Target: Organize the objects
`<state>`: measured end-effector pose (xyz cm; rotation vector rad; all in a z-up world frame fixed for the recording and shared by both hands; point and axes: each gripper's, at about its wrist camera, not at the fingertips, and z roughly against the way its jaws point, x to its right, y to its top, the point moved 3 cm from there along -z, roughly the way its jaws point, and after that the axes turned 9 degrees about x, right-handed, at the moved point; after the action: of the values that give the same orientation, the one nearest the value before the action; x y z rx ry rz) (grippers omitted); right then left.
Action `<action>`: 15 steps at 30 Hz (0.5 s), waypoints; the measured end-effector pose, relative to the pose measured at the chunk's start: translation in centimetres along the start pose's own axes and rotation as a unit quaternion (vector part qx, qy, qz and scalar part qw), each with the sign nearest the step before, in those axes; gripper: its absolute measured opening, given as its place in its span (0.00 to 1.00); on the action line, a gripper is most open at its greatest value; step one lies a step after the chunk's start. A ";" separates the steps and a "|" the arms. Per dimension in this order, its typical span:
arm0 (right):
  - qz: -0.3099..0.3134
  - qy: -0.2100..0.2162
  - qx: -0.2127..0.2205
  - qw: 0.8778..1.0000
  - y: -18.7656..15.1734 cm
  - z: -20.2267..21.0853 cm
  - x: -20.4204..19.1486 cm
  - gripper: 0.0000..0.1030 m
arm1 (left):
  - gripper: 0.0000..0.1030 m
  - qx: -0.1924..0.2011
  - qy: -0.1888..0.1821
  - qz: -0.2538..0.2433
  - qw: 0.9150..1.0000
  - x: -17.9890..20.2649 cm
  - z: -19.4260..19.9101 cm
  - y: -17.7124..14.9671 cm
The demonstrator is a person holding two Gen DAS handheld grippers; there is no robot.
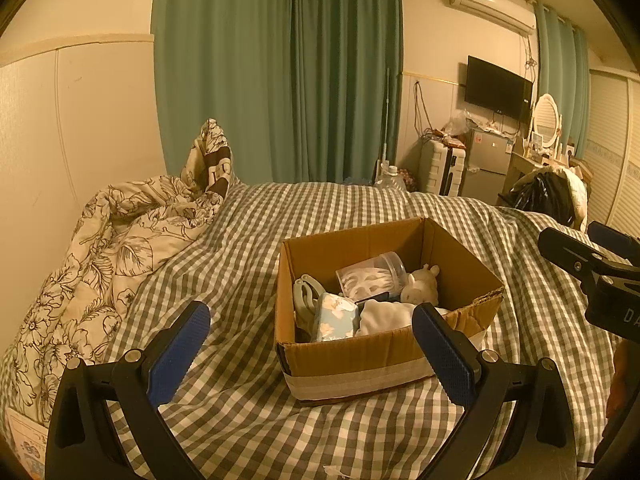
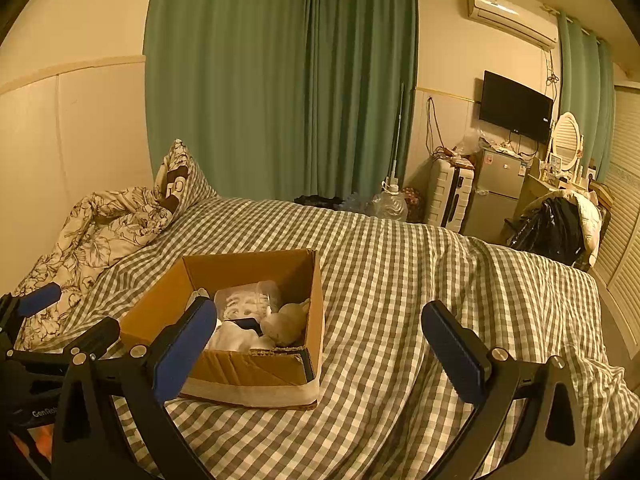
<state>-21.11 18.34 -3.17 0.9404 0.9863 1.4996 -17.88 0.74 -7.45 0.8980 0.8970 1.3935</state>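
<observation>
An open cardboard box (image 1: 352,354) sits on the checked bedspread; it also shows in the right wrist view (image 2: 248,368). Inside lie a clear plastic jar (image 1: 372,278), a small plush toy (image 1: 420,286), a floral tissue pack (image 1: 334,318), a white cloth (image 1: 384,316) and a pale clip-like item (image 1: 304,298). My left gripper (image 1: 312,354) is open and empty, just before the box's near wall. My right gripper (image 2: 320,354) is open and empty, to the right of the box. The jar (image 2: 250,300) and plush (image 2: 286,322) show in the right wrist view.
A floral quilt (image 1: 120,240) is heaped at the bed's left by the wall. Green curtains (image 1: 276,72) hang behind. A suitcase (image 2: 450,196), small fridge (image 2: 496,192), TV and dressing table stand at the right. The right gripper's body (image 1: 592,268) shows at the left view's right edge.
</observation>
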 end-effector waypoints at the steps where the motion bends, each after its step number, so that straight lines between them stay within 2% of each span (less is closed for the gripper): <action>1: 0.000 0.000 0.000 1.000 0.0 0.0 0.0 1.00 | 1.00 -0.001 0.000 0.001 1.000 0.0 0.0 0.0; 15: 0.001 0.000 -0.003 1.000 -0.1 -0.1 0.1 1.00 | 1.00 0.000 0.019 -0.006 1.000 0.0 0.1 -0.1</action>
<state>-21.16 18.40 -3.32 0.9370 0.9806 1.5047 -17.77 0.71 -7.50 0.8665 0.9292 1.4052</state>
